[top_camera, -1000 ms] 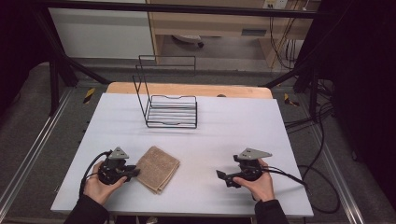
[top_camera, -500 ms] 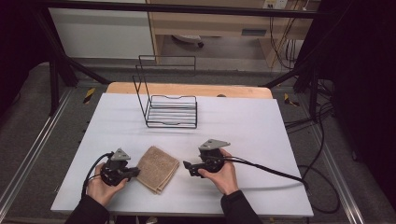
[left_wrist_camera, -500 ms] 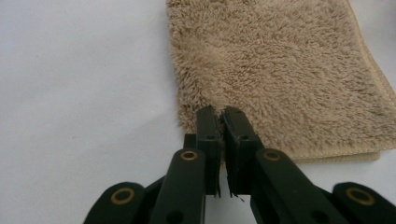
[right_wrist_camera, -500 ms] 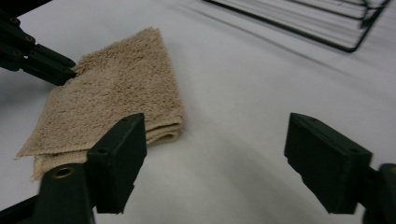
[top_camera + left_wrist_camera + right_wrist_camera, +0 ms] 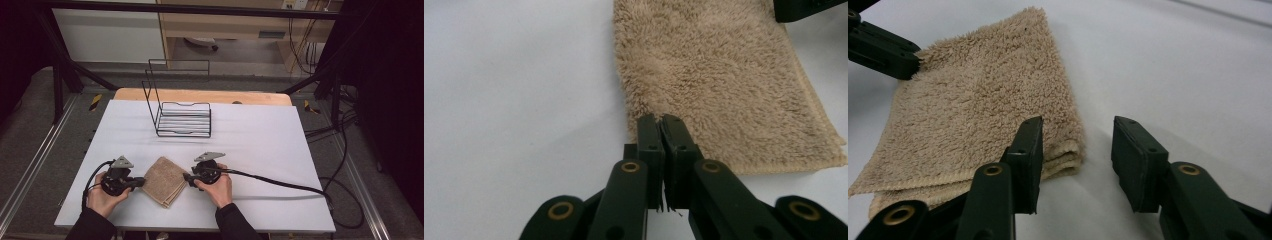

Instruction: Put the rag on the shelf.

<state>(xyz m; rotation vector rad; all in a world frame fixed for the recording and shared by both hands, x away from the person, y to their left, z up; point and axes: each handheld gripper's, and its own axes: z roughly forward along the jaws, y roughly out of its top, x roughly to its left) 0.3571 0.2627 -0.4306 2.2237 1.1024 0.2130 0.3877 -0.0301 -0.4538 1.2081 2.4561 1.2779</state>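
Pinching the left corner of the folded beige towel [image 5: 166, 180], the left hand-held gripper [image 5: 141, 183] anchors it near the surface's front edge. The right hand-held gripper [image 5: 1077, 150] has just been closing — jaws part-spread, one over the towel's right corner, nothing gripped — so the towel stretches leftward between both.

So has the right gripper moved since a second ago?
Yes. The right gripper has slid left across the table to the towel's right corner, nearer the rack's line. Its jaws have been closing, not yet gripping.

Folded tan towel [image 5: 165, 180], flat on table
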